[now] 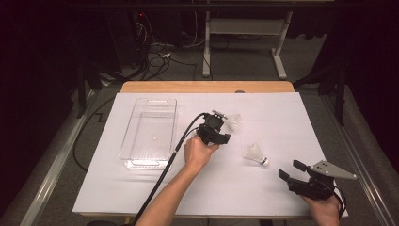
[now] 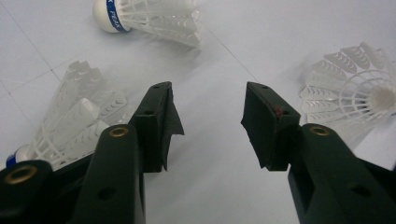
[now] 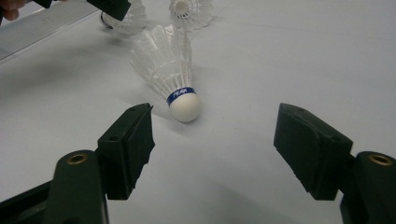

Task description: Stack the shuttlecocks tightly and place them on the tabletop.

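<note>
Both of my grippers sat over the white sheet (image 1: 263, 188) that covered the table.

Left gripper (image 1: 225, 129): held near the middle of the sheet, cable (image 1: 164, 174) trailing back toward me. Its jaws stood apart with only bare sheet between them; nothing was gripped. In the left gripper view three shuttlecocks lay around the gripper (image 2: 208, 123):
- one on its side beyond the jaws, white cork with a blue band, the far shuttlecock (image 2: 149, 16);
- one just outside one jaw, feathers fanned toward the camera, blue band low at the frame edge, the near shuttlecock (image 2: 74, 119); I could not tell whether it touched the jaw;
- one off to the other side, skirt facing the camera so that I looked into the cone, the open-skirt shuttlecock (image 2: 359, 95).

From the high view I could make out only a pale feathered shape just beyond this gripper, partly hidden by it.

Right gripper (image 1: 292, 172): low at my near right corner of the sheet, grey plate on top, jaws wide apart and holding nothing. The right gripper view had the jaws flanking bare sheet (image 3: 217, 126), with a lone shuttlecock (image 3: 170, 70) lying just ahead of them, cork toward the camera, feathers pointing away. In the high view that lone shuttlecock (image 1: 256, 154) lay between the two grippers, clear of both.

A clear plastic tray (image 1: 149, 162) sat to the left of the left gripper, apart from every shuttlecock.
</note>
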`<state>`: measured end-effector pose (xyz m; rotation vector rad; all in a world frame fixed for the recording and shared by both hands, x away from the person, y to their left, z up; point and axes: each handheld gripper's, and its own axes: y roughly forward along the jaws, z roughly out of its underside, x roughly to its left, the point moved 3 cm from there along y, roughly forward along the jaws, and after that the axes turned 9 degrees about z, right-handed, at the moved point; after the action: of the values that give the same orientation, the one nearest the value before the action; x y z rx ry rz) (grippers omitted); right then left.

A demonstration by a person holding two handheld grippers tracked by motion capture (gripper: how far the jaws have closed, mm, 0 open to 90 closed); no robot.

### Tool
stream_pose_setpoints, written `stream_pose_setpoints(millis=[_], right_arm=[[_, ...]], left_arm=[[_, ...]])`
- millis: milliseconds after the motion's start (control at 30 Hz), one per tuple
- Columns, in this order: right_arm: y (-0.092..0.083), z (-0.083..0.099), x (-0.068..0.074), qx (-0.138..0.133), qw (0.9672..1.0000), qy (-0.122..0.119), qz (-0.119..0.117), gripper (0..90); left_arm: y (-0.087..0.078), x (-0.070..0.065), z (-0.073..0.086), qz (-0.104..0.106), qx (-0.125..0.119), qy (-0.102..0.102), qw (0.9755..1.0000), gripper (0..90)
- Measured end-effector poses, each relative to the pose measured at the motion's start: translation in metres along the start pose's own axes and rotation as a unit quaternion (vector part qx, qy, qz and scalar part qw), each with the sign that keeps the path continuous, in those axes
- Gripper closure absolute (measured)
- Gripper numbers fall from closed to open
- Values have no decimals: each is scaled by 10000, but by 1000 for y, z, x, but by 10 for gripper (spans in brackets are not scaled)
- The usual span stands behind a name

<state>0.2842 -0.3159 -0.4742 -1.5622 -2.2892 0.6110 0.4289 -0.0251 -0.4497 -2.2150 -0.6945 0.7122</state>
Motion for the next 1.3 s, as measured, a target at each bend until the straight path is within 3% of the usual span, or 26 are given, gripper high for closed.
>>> stream_pose_setpoints(millis=[533,800,1300], right_arm=[[0,0,0,5,10000,-5,15,288],[0,0,0,8,10000,-12,11,289],[0,0,0,10,10000,-29,18,288]], left_arm=[[-9,-7,6,-64,61,190,9998,463],[-13,-6,13,-123,-49,162,9998,437],[-22,-11,23,-119,-62,335,9993,400]])
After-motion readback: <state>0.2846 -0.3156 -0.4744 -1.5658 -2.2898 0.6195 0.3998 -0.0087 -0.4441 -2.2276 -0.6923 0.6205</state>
